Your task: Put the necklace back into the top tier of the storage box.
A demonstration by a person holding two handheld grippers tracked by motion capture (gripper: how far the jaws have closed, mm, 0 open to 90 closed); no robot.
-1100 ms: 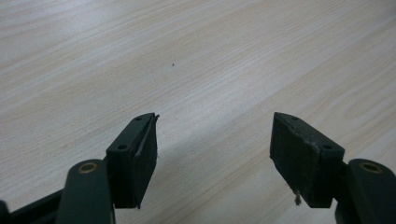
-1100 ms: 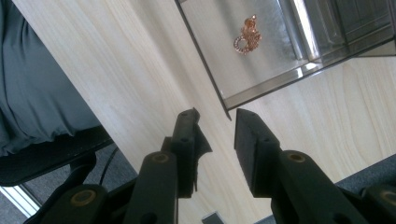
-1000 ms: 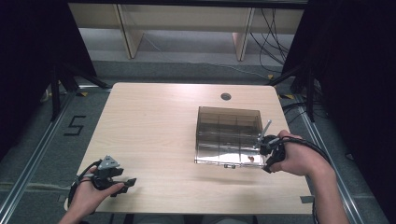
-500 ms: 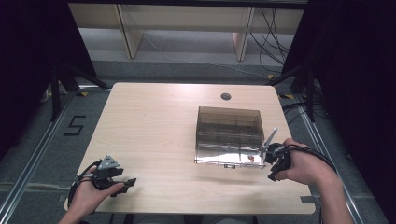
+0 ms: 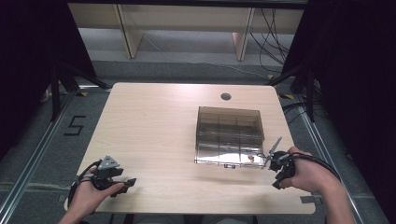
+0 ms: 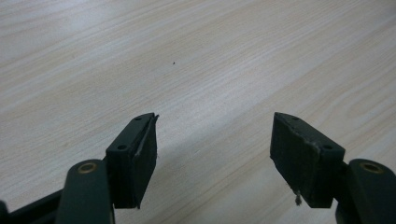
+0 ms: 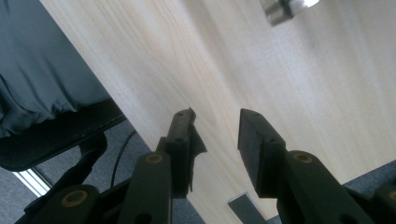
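1. The right claw (image 5: 279, 166) sits just off the near right corner of the box (image 5: 229, 135), held in the right hand (image 5: 310, 175). In the right gripper view its jaws stand a little apart with nothing between them, pointing across bare wood toward the desk's near edge. My guess is it is parked beside the box so that corner stays within easy reach.

2. The left claw (image 5: 122, 182) rests low at the near left corner of the desk (image 5: 154, 121), well apart from the box. Its jaws are wide apart and empty over plain wood in the left gripper view (image 6: 215, 149). It looks idle, kept out of the way while the right side does the work.

3. The box is a smoky, see-through organiser standing right of the desk's centre, near the right edge. Dividers split it into several compartments.

4. Most compartments look empty through the tinted walls. A small reddish speck (image 5: 251, 158) shows in the near right compartment; it is too small to tell what it is.

5. A thin pale strip (image 5: 274, 150) stands tilted at the box's near right corner, just by the right claw; I cannot tell whether it belongs to the box or the gripper.

6. A round hole (image 5: 226, 96) sits in the desk beyond the box.
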